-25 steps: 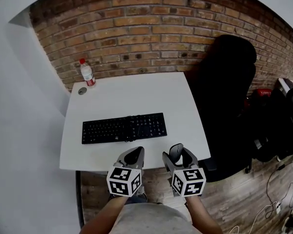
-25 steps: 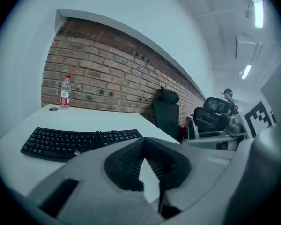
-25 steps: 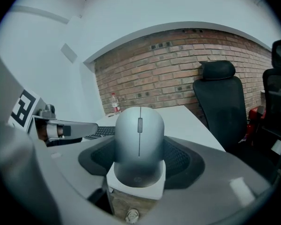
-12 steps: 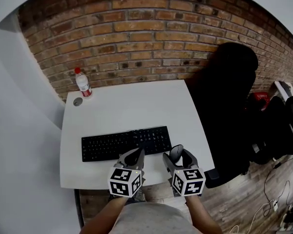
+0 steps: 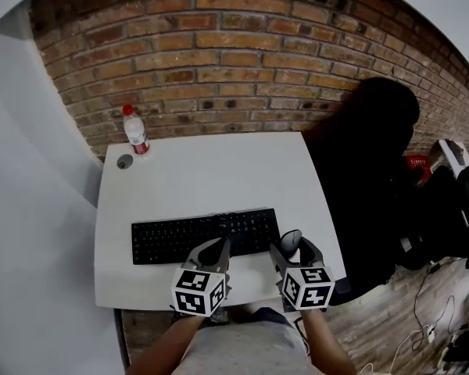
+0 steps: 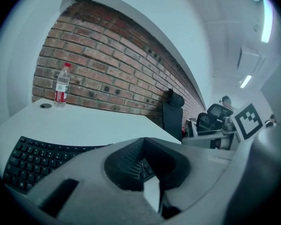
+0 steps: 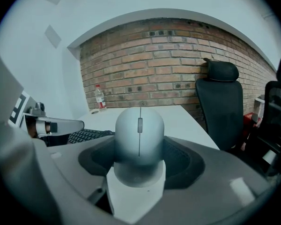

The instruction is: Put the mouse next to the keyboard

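A grey mouse [image 7: 139, 135] sits between the jaws of my right gripper [image 5: 291, 246], which is shut on it. In the head view the mouse [image 5: 291, 242] hangs over the table's front right part, just right of the black keyboard [image 5: 205, 235]. The keyboard [image 7: 86, 136] lies lengthwise across the white table [image 5: 211, 178]. My left gripper [image 5: 212, 254] is shut and holds nothing, over the keyboard's front edge. Its tips [image 6: 145, 146] meet above the keys [image 6: 33, 158].
A water bottle [image 5: 135, 131] and its loose cap [image 5: 124, 162] stand at the table's far left corner, by the brick wall. A black office chair [image 5: 371, 170] is right of the table. Bags and cables lie on the floor at far right [image 5: 453, 209].
Both grippers have moved forward from the table's front edge to over the table. The right one has carried the mouse up beside the keyboard's right end.
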The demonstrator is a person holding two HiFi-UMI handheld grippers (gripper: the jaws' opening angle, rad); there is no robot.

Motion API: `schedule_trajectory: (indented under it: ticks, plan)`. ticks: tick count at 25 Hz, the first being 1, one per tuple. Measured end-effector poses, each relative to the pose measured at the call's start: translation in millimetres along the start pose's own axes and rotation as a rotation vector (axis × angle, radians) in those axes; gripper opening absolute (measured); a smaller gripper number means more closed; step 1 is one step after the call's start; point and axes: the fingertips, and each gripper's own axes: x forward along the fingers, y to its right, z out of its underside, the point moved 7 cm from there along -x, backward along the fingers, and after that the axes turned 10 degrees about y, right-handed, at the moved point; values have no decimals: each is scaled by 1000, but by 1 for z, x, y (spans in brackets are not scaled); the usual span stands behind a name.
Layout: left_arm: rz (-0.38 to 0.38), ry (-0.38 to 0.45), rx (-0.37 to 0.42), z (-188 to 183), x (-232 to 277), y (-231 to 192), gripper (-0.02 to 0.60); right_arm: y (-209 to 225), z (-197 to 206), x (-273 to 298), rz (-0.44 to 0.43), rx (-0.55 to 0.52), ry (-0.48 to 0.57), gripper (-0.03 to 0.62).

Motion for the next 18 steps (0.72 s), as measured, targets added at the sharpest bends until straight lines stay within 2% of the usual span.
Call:
schedule_trajectory:
  ticks: [6,18]
  plan:
    - [-5,-26,-11,11,17,-1,-6,16,5,15,6,-7,-22,307]
    - [-61,-37,-10,8,71,12,-6,68,18,45,-24,25,-87,307]
